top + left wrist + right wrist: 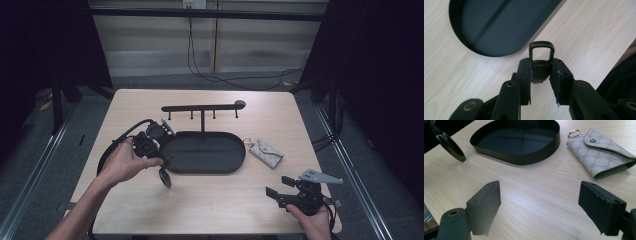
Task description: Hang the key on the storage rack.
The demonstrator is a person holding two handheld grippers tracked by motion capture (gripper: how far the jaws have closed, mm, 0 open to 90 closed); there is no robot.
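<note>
My left gripper [163, 163] hovers over the table just left of the black oval tray [235, 162], held by a hand. It is shut on a small dark fob [164, 178] that hangs below the jaws. In the left gripper view the pads [555, 77] clamp the fob [540, 69], and its rectangular metal loop [541, 45] sticks out past the tips. My right gripper [280, 186] rests near the front right of the table, open with nothing between its fingers [486, 202]. From there the fob [449, 143] hangs at the upper left.
A black bar with several hooks [202, 107] rises on a post from the tray's far rim. A grey patterned key pouch [266, 152] with a gold ring [573, 132] lies right of the tray [519, 158]. Bare wood lies between the grippers.
</note>
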